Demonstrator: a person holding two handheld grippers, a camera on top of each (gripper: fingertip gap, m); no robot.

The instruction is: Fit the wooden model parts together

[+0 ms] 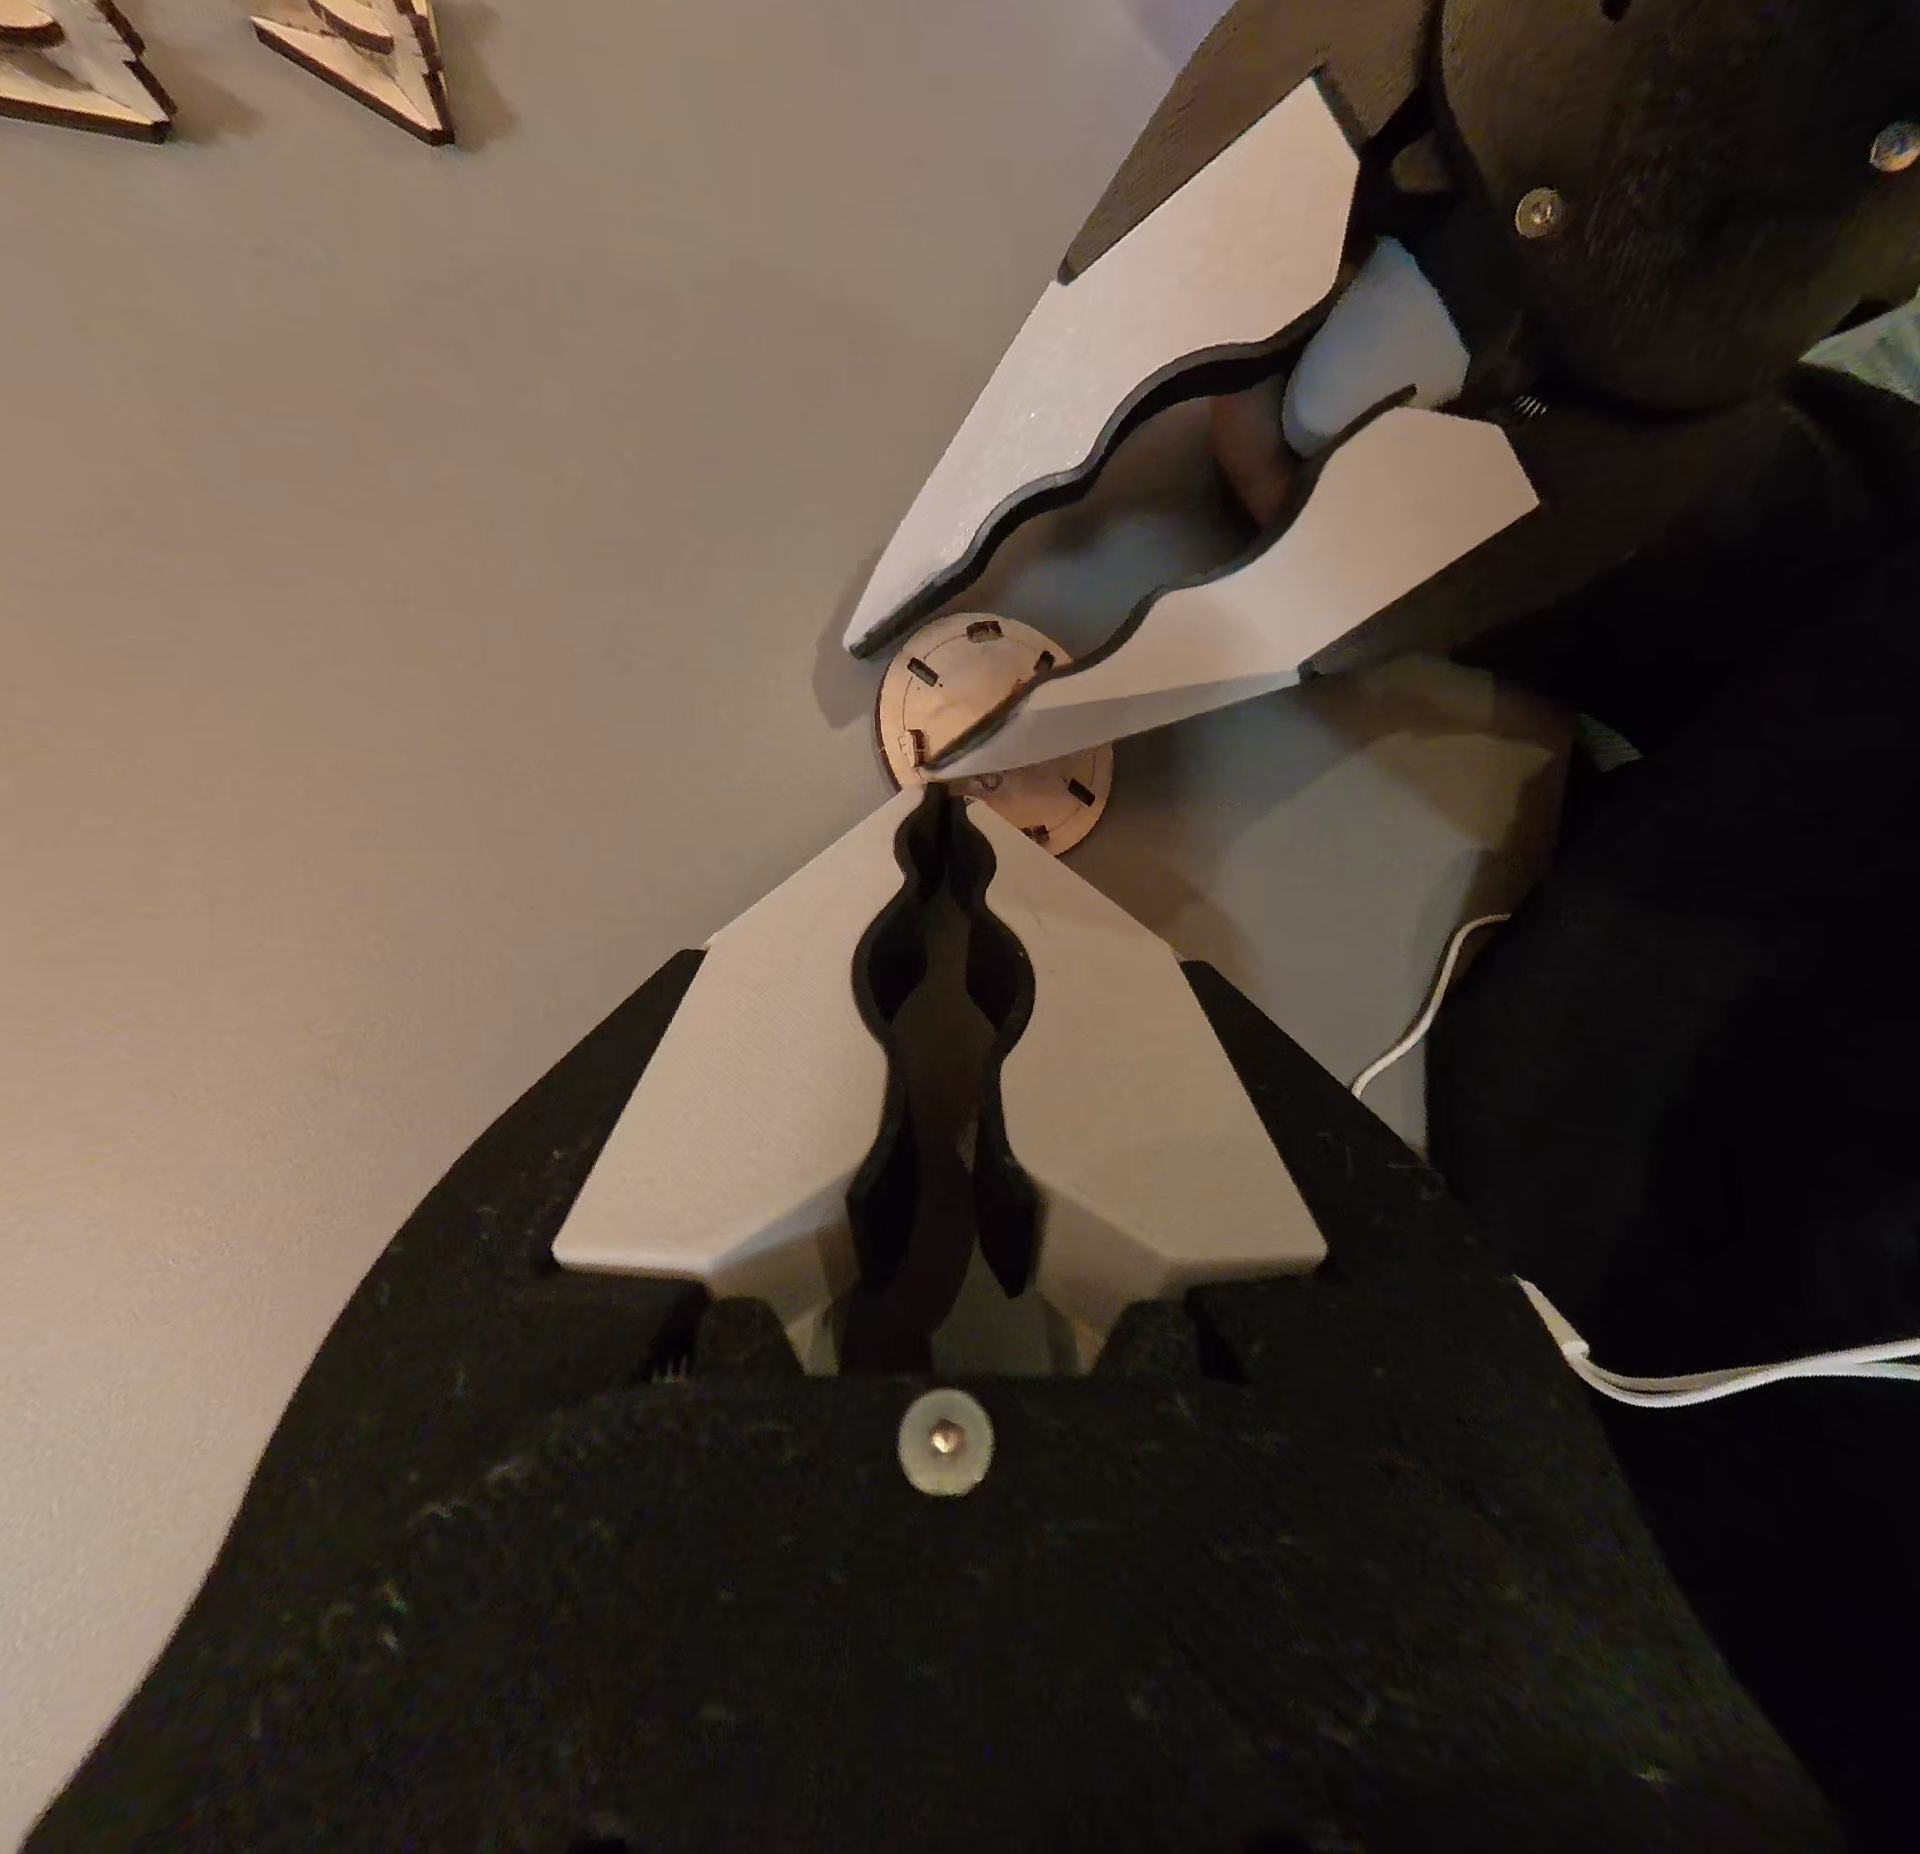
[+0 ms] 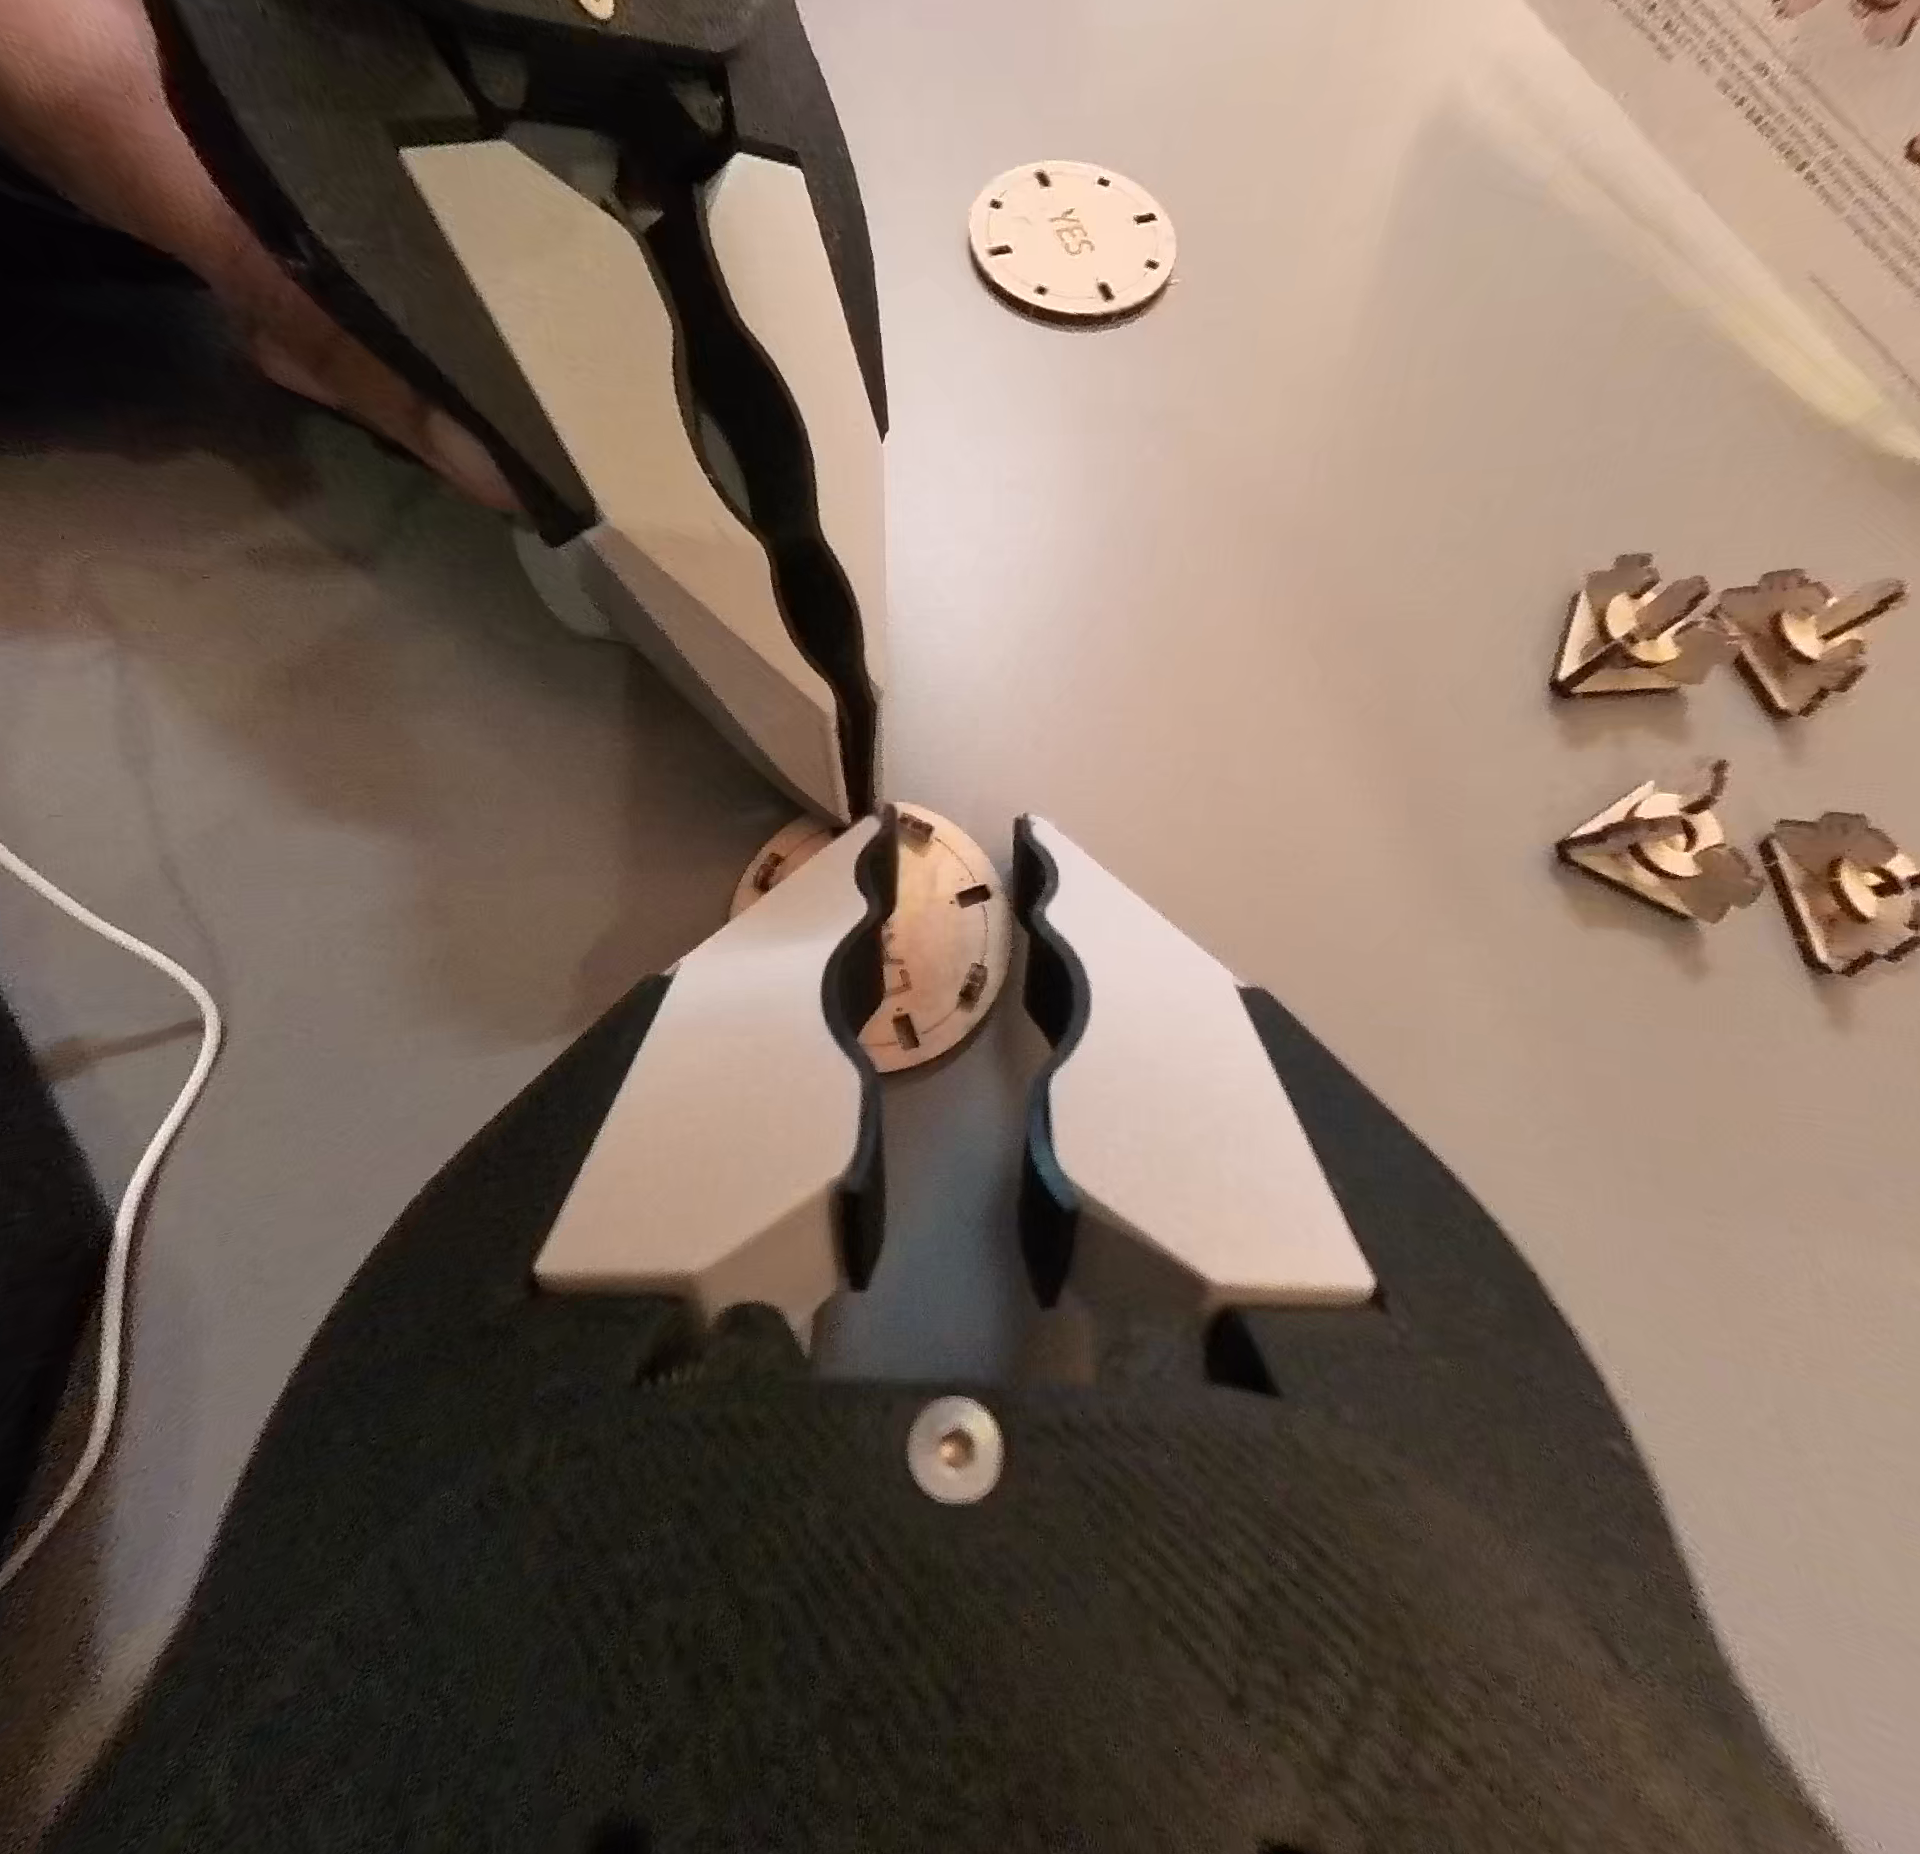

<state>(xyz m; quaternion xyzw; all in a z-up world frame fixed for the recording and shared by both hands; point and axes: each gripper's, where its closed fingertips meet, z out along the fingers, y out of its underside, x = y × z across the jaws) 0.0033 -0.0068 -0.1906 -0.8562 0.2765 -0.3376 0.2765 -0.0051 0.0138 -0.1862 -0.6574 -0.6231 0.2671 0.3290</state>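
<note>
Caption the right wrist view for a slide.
Open right gripper over a slotted wooden disc, shut left gripper alongside, on a grey table.

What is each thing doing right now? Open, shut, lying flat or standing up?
Left gripper: shut, tips at the near disc's edge.
Right gripper: open, over the near disc.
Near wooden disc: flat on the table.
Far wooden disc: flat, untouched.
Four wooden pieces: assembled, resting on the table.

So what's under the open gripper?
A round wooden disc with small slots lies flat on the grey table beneath the right gripper. The gripper's finger covers part of it.
</note>
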